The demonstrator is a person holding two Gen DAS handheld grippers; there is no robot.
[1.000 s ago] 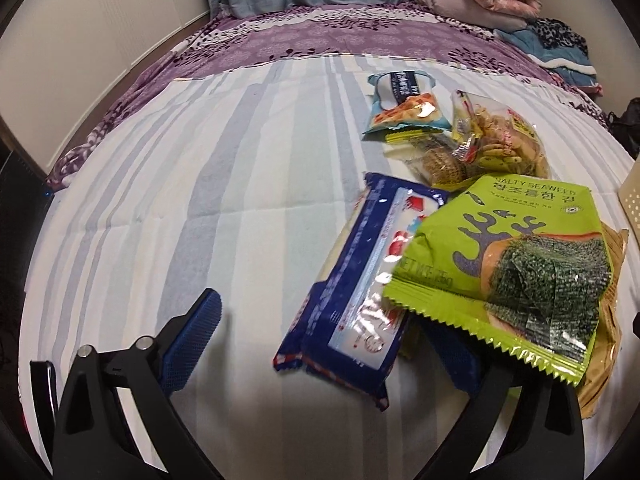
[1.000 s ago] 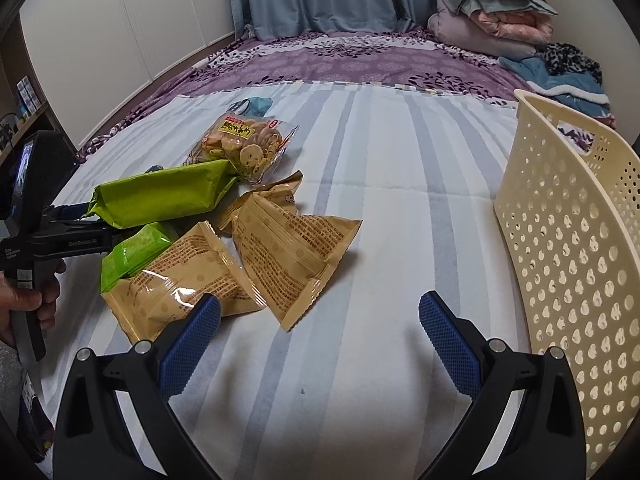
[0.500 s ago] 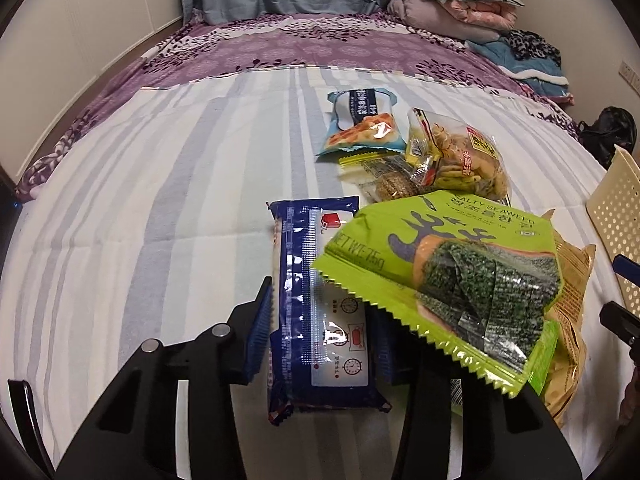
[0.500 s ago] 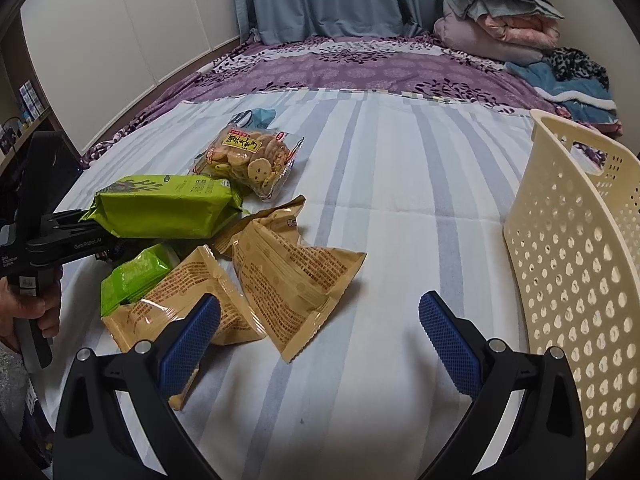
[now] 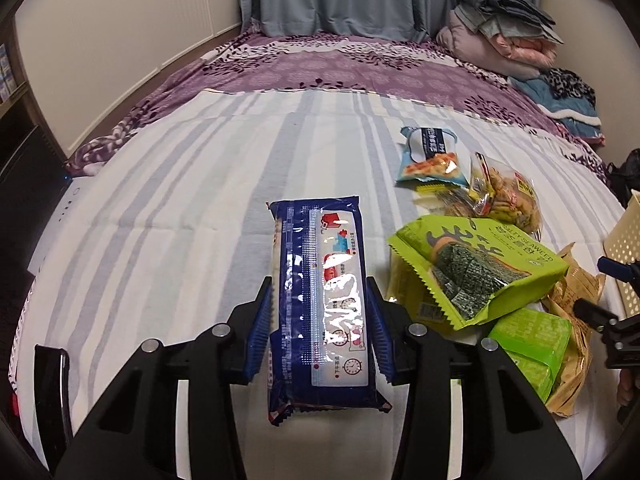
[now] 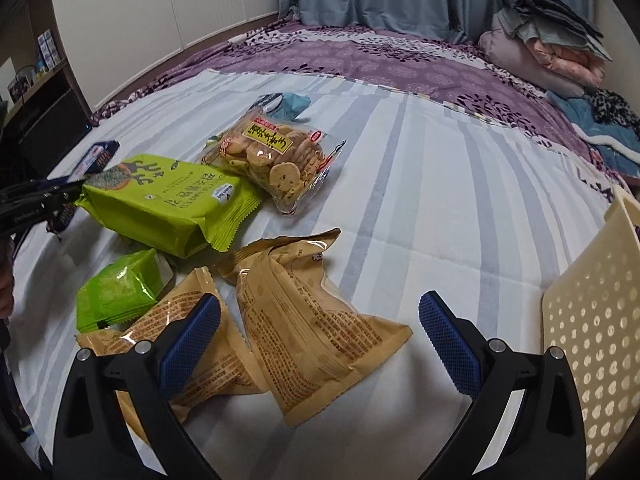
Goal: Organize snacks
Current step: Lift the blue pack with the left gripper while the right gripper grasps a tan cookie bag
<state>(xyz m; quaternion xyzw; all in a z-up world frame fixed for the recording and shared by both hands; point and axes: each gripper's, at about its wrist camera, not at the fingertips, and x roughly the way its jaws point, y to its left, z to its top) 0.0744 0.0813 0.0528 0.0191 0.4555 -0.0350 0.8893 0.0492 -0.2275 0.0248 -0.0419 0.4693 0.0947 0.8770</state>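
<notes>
A: Left wrist view first. Where is the blue packet (image 5: pixel 322 300)?

B: Between the pads of the left tool (image 5: pixel 320 320), lengthwise along the fingers. Both blue pads (image 5: pixel 260 328) press its long edges, so the tool is clamped on it. Its far end points up the bed and its near, crimped end hangs past the pads toward the camera. It looks lifted off the striped sheet (image 5: pixel 160 220), though I cannot be sure of the gap.

A: And what lies closest to it?

B: Just to its right, the green seaweed bag (image 5: pixel 476 268), tilted, resting on a smaller green packet (image 5: pixel 532 344) and on tan bags (image 5: pixel 576 320). Beyond those are a clear bag of biscuits (image 5: pixel 508 196) and a light-blue packet (image 5: pixel 430 156), touching each other.

A: What about the other side?

B: From the right wrist view, the right tool (image 6: pixel 320 328) stands wide apart with nothing between its pads. It hovers over two tan bags (image 6: pixel 312 320) that overlap on the sheet; the left pad (image 6: pixel 188 340) is in front of one of them, but I cannot tell whether it touches.

A: Anything beside that?

B: A cream perforated basket (image 6: pixel 592 320) stands at the right edge, apart from the snack pile. In that same view the left tool (image 6: pixel 44 200) shows at the far left, with the end of the blue packet poking out behind the seaweed bag (image 6: pixel 160 204). A purple patterned cover (image 6: pixel 360 56) spans the far part of the bed, with folded bedding (image 6: pixel 548 40) stacked in the far right corner.
</notes>
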